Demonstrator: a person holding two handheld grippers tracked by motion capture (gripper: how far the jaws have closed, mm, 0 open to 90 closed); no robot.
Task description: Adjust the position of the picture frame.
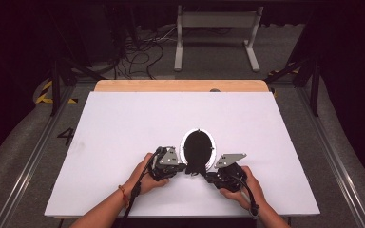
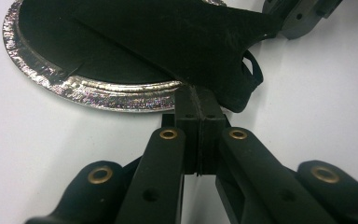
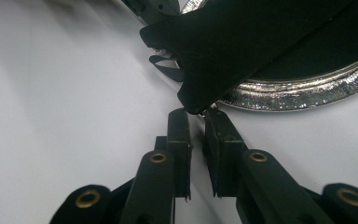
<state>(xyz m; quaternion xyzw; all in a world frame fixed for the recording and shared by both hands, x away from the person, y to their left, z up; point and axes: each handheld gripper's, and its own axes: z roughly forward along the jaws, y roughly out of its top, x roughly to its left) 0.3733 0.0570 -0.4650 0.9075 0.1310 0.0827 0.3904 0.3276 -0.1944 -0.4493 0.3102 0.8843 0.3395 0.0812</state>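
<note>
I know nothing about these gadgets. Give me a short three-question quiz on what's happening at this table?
1. True or false: the left gripper is clamped on the black cloth.
2. What does the cloth lie across? A) a wooden bowl B) a shiny silver plate C) a book
3. How do the right gripper's jaws stand?

Key:
1. True; its jaws are pressed together on the cloth's edge.
2. B, the silver plate on the white table.
3. Slightly parted, with a corner of the cloth just above the tips; the pads do not press on it.
</note>
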